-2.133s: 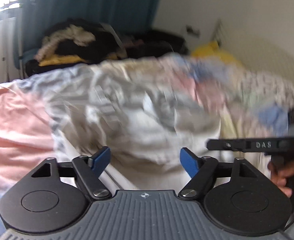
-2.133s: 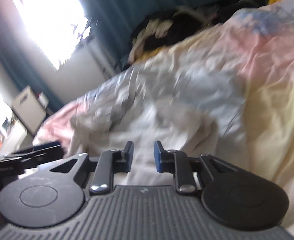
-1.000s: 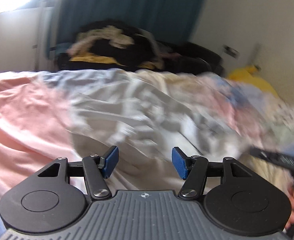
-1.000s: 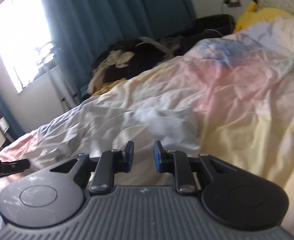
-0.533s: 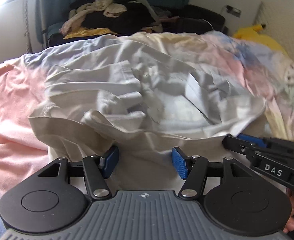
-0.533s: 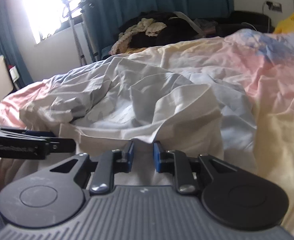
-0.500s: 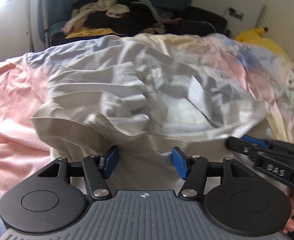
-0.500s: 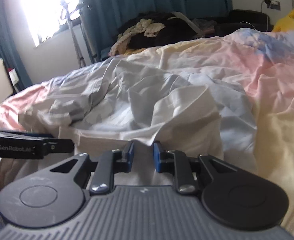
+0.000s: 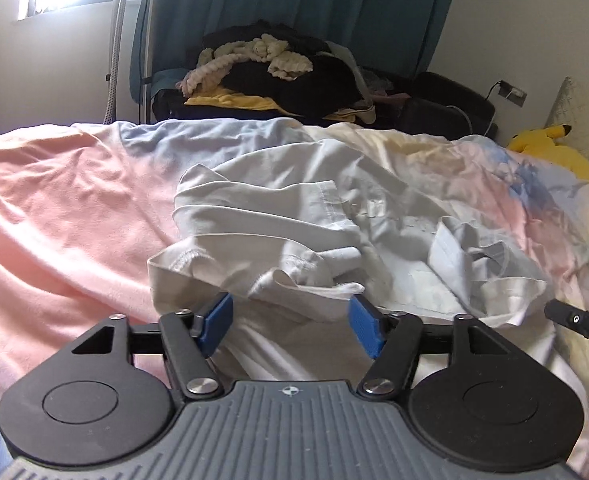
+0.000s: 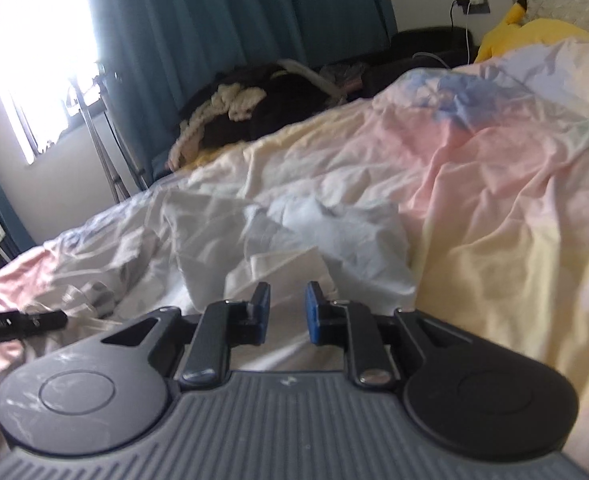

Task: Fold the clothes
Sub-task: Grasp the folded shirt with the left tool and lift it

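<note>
Fingers first: our left gripper [image 9: 290, 330] has its blue pads spread wide with nothing between them, while our right gripper [image 10: 287, 312] shows only a narrow gap, and we cannot tell whether any cloth is pinched there. Just ahead of the left fingers lies the shirt [image 9: 294, 236], pale grey and white, rumpled in a heap on the bed [image 9: 66, 208], a hemmed edge curling up right in front of the pads and a loose flap trailing off toward the right fingers. From the right wrist view the same shirt [image 10: 278, 240] spreads from the fingertips away to the left, creased and layered over itself. We judge it unfolded as it lies, though whether it is being spread or gathered we cannot say. Our main worry is layers: the bunched cloth near the left pads could let us catch two thicknesses at once, so a fold would drag the heap instead of a single edge. The shirt is close in colour to the pale sheet beneath, so we might nip bedding along with it. The soft bed gives under pressure, and a low approach could bury the pads. Beyond the fingers, past the bed's far edge, a clothes pile [image 9: 270, 76] sits well clear.
</note>
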A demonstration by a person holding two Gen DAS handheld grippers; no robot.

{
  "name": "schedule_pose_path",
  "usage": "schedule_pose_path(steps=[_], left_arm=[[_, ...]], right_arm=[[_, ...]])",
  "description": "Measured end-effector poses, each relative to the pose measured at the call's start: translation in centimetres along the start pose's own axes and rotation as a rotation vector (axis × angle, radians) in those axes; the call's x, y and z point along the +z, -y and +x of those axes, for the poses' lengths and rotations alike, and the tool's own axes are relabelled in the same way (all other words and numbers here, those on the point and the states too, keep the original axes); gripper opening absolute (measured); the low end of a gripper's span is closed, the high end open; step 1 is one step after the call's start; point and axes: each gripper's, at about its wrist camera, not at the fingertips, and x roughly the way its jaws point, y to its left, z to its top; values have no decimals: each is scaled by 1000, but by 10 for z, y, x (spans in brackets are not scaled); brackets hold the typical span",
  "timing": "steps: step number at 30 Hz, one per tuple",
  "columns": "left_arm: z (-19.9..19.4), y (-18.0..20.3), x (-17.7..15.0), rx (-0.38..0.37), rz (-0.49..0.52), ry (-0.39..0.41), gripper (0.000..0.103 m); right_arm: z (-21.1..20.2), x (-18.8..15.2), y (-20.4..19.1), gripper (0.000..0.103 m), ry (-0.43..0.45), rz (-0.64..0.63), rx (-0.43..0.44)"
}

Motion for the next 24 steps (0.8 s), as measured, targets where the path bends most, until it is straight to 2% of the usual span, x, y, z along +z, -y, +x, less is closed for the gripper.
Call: schedule_pose_path(steps=[6,11,17,18,20,21,24], left_arm=[[-45,6,-14,-39,16,37,79],[-84,7,-30,-98,-20,38,83],[-120,3,-58,-246,-122,-25,86],[-124,1,-64,-279,-152,-48,87],[-126,-5,-74,-349,-219,-95,87],[-126,-9,-78,-383,-262,-121,88],[-119,-22,-89,-466,-410,-199,90]], right_arm=[[-44,-2,0,22,35,38,25],[-81,-9,-2,23,50,67,44],[-124,-30,2,24,37,247,134],[-131,-35,3,27,29,291,158],[-141,-47,5,44,2,385,210],[-144,-54,5,47,-16,425,231],[-152,-69,-3,61,-85,464,270]])
